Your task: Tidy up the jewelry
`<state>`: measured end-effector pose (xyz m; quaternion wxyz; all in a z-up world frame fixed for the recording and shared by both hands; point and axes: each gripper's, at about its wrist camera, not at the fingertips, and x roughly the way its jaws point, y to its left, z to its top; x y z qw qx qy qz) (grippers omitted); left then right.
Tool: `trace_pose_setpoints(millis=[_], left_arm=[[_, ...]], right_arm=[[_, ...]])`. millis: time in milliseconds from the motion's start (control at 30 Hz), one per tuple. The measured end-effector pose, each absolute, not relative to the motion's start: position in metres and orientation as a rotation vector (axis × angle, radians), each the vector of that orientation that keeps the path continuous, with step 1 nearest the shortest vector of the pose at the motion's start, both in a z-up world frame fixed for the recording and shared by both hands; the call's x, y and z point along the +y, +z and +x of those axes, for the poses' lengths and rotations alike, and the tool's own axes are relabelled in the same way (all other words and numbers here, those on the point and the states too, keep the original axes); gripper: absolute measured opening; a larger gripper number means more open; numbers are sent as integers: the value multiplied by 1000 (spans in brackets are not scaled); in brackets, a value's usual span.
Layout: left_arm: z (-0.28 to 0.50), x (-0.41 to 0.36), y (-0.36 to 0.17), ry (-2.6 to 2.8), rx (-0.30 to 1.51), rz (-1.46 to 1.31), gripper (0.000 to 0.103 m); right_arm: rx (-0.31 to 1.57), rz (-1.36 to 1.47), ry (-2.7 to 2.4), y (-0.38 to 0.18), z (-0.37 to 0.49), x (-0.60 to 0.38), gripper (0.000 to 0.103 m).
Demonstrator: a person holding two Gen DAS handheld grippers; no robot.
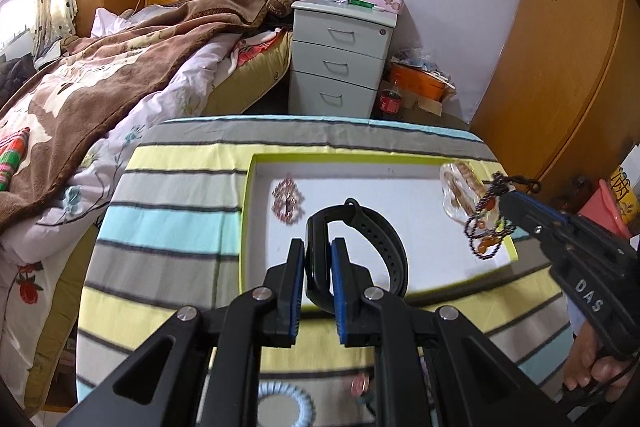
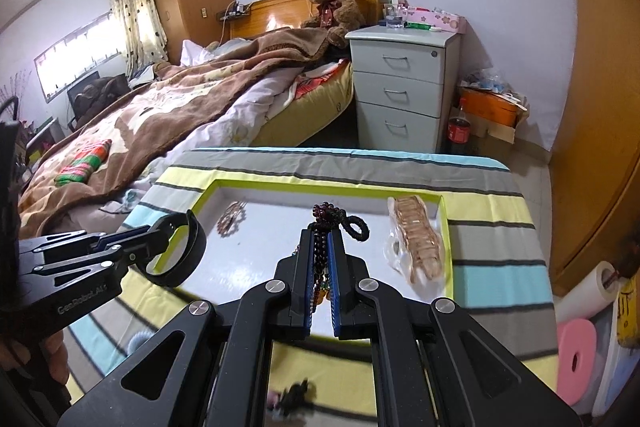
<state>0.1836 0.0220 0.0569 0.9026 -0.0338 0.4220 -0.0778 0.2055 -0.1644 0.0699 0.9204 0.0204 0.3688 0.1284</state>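
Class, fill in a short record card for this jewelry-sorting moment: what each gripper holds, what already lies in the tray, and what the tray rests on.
left gripper: shut on black wristband, held above the tray
right gripper: shut on dark beaded string
tray: white base, yellow-green rim
already in tray: reddish bead ornament; bagged copper-coloured bracelet
tray rests on: striped cloth

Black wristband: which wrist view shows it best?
The right wrist view: the black wristband appears side-on as a full loop, held above the tray edge by the left gripper. In the left wrist view, the jaws cover part of the band, leaving an edge-on look.
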Motion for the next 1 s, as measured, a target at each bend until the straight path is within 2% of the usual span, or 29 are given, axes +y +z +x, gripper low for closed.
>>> trace_pose_setpoints(millis=[567, 1000], left_arm=[[258, -1, 26, -171, 935, -69, 14], [286, -6, 0, -157, 995, -76, 14]], right_arm=[[855, 53, 253, 31, 270, -160, 6], [907, 61, 251, 13, 292, -161, 6]])
